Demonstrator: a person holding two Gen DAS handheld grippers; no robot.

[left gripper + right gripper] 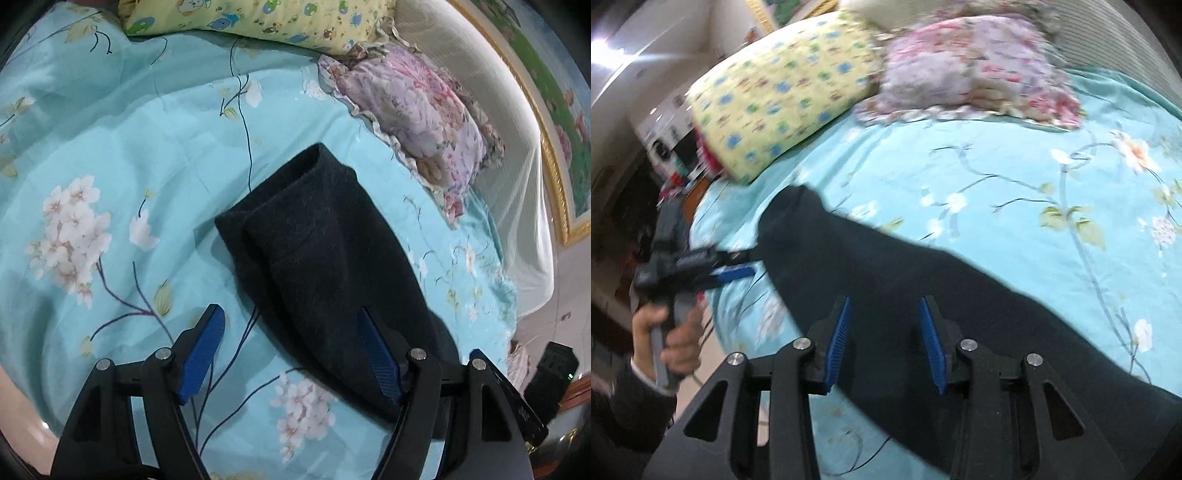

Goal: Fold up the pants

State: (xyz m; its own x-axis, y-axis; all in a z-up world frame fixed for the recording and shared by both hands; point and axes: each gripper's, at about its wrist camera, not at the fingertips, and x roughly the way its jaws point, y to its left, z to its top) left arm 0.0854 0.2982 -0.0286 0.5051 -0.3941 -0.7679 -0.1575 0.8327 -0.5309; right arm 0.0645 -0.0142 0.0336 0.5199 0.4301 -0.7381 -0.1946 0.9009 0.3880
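Pants (325,254) lie centre frame; left gripper (291,354) and right gripper (884,343) gape, apparently empty. Single-layer pinch risks unfolding.

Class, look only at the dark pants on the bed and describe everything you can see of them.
The pants are black or very dark navy, of a soft, slightly fuzzy cloth. They lie flat on the turquoise flowered bedsheet, already doubled over, with layered edges showing at the far end. The left gripper and the right gripper are both open at the near edge, holding nothing. The pillows do not touch them.
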